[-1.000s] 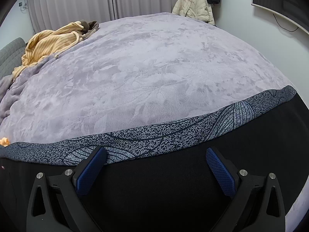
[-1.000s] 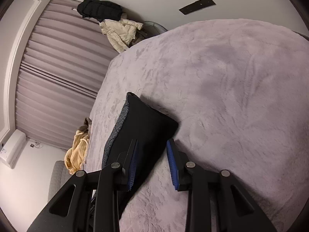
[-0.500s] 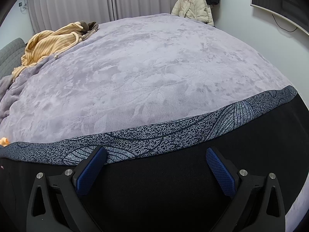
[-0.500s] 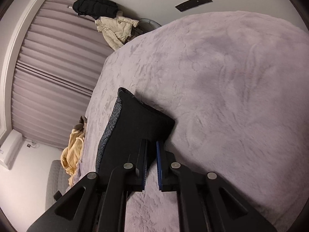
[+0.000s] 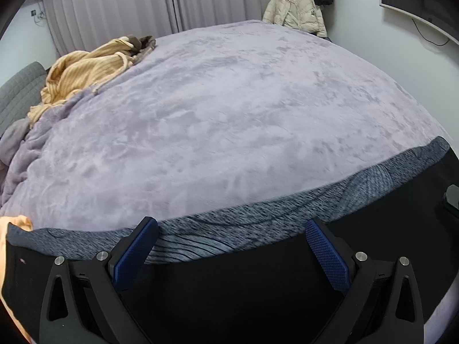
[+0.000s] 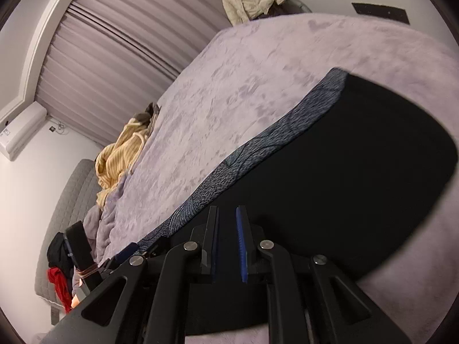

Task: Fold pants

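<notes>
Here, the black pants (image 5: 258, 286) lie spread on a lilac plush blanket (image 5: 229, 114) that covers the bed; their patterned grey-blue waistband (image 5: 258, 223) runs along the far edge of the black cloth, next to the bare blanket. The left gripper (image 5: 232, 246) hovers low over the pants with its blue-padded fingers (image 5: 134, 252) spread wide apart, nothing between them — the waistband passes just beyond their tips. The right gripper (image 6: 228, 243) has just been closing; its two pads stand almost together with only a narrow slit between them, and black pants cloth fills that slit, so it appears clamped on the fabric. In the right wrist view the pants (image 6: 344, 172) rise as a broad dark sheet in front of the camera, the waistband (image 6: 272, 143) slanting from lower left to upper right. A yellow ribbed garment (image 5: 83, 74) lies crumpled at the far left of the bed; a cream jacket (image 5: 295, 8) hangs by the wall beyond the bed, with pleated curtains (image 5: 143, 5) beside it. A grey padded headboard (image 6: 71, 195) and a wall-mounted air conditioner (image 6: 20, 129) show at the left of the right wrist view — a red cloth (image 6: 60, 283) lies below them.
</notes>
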